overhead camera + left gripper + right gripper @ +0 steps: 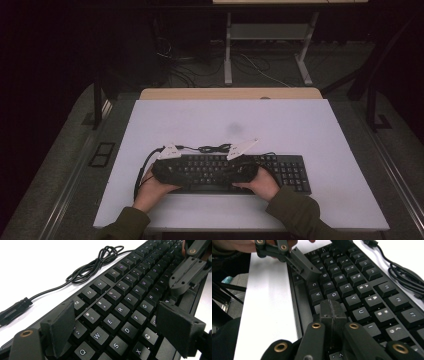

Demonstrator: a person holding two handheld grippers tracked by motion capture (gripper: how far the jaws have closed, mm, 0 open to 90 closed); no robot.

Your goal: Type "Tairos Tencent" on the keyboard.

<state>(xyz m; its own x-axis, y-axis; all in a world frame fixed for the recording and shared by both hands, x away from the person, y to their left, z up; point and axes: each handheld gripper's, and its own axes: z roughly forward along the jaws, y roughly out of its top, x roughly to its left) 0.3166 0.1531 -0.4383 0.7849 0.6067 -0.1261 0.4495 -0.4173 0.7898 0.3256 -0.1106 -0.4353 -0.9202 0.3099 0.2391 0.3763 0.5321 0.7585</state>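
Probably lab, cabled floor (200,65), metal stand (270,45)

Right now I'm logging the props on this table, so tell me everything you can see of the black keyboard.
The black plastic full-size keyboard lies flat near the front edge of the white table, number pad at the right. Its keys carry white letters. A thin black cable lies in a loose coil on the table behind it. The left tongs stand open over the letter keys; the right tongs, shut, point down at the keys.

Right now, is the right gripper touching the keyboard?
Cannot tell. In the right gripper view the shut right gripper sits over the keyboard, its tip hiding any contact or gap.
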